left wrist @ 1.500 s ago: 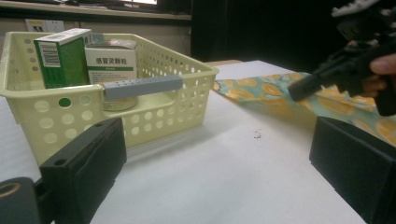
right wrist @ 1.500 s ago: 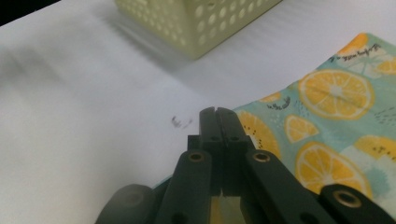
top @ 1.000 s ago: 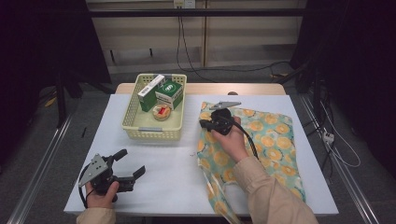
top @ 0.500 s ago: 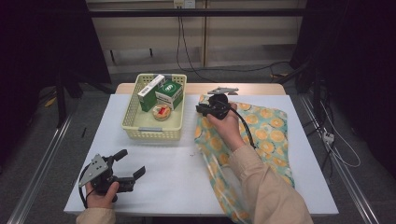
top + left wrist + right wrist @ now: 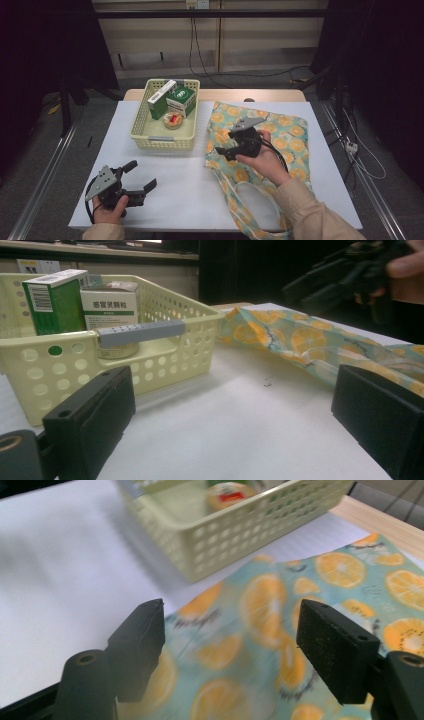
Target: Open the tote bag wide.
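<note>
An orange-slice print cloth bag (image 5: 287, 132) lies flat on the right half of the white table, its handle loop toward the person. My right gripper (image 5: 227, 143) hovers over the bag's left part, pointing left at the basket. Its jaws have just been opening. In the right gripper view (image 5: 232, 660) nothing sits between them, and the bag (image 5: 260, 605) lies below. My left gripper (image 5: 142, 175) rests at the near left of the table, open and empty. From the left gripper view (image 5: 235, 430), the bag (image 5: 300, 340) is at the right.
A pale yellow perforated basket (image 5: 162, 137) stands at the back left, just left of the bag. It holds two green boxes (image 5: 181, 100) and a small round tin (image 5: 173, 120). The basket (image 5: 30, 375) has a grey handle; bare table stretches between the grippers.
The right gripper carried the bag's edge toward the far side, opened its jaws and drew back toward the person. The bag now lies spread flat. The left gripper has not moved.
</note>
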Demonstrator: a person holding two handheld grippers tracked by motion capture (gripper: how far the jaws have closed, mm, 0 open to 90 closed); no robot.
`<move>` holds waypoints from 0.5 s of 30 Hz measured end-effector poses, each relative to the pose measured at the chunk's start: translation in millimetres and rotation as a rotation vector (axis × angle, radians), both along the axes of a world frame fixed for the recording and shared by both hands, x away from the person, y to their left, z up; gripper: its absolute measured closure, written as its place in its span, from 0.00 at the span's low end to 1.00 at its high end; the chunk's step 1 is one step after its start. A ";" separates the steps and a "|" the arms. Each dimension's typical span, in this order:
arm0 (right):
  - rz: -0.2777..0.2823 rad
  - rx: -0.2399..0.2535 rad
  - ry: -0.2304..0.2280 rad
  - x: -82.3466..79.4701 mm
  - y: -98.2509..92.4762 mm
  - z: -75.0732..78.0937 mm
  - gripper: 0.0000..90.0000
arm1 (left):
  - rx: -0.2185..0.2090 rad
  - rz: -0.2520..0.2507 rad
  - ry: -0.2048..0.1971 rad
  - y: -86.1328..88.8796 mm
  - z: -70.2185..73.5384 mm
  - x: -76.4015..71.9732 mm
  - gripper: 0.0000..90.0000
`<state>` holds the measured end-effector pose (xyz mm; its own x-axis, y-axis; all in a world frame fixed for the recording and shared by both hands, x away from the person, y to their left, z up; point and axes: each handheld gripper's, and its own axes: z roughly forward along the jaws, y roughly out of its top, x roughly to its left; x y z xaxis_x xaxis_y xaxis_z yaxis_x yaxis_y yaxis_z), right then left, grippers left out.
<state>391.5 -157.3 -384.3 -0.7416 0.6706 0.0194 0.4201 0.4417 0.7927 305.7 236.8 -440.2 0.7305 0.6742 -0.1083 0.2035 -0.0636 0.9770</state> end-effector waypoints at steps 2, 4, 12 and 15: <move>0.015 0.001 0.000 -7.8 -0.5 -0.1 0.34 | -0.001 0.001 0.002 -1.5 0.1 -0.7 0.04; 0.037 -0.015 0.002 -21.2 -1.7 -1.0 0.38 | 0.000 -0.002 0.002 -2.8 0.0 -1.0 0.04; 0.108 -0.067 0.039 -56.9 -11.3 -12.6 0.51 | 0.006 -0.004 0.003 -3.5 -0.2 -2.2 0.04; 0.111 -0.083 0.062 -69.3 -20.7 -32.2 0.55 | 0.011 -0.002 0.005 -2.2 -0.3 -1.9 0.04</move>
<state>322.2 -178.0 -416.5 -0.8103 0.5858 0.0151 0.4121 0.5514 0.7253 303.8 234.6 -440.5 0.7312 0.6740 -0.1046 0.2086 -0.0749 0.9751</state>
